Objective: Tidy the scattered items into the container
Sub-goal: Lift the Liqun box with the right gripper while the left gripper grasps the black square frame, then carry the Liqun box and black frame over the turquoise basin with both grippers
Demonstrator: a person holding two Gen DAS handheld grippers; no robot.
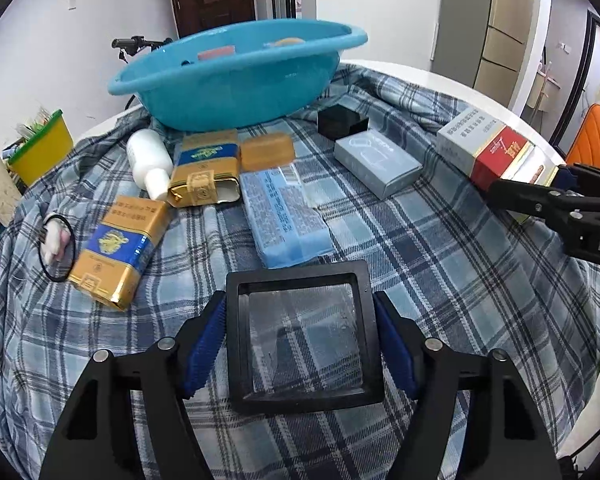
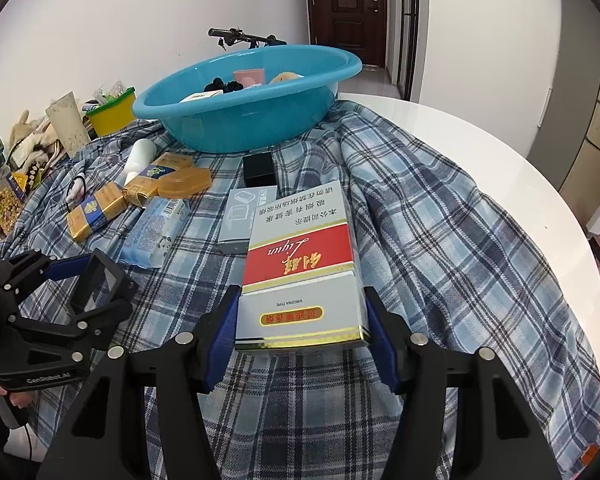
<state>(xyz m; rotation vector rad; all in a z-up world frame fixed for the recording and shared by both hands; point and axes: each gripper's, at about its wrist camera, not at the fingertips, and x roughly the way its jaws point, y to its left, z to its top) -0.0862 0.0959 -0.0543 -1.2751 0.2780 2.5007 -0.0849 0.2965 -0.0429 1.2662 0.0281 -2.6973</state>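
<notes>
While several items already lay in the blue basin (image 2: 236, 124), each gripper was clamped: left gripper (image 1: 300, 340) on black frame (image 1: 300, 396), right gripper (image 2: 300, 336) on cigarette carton (image 2: 300, 264); many packs remained on the cloth (image 2: 440, 240).

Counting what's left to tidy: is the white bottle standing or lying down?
Lying down. The white bottle rests on its side on the cloth, cap toward the camera.

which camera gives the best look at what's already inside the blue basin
The right wrist view: it looks over the rim into the basin, showing a pink item, dark items and a white box. The left wrist view sees mostly its outer wall, with little of the contents.
</notes>
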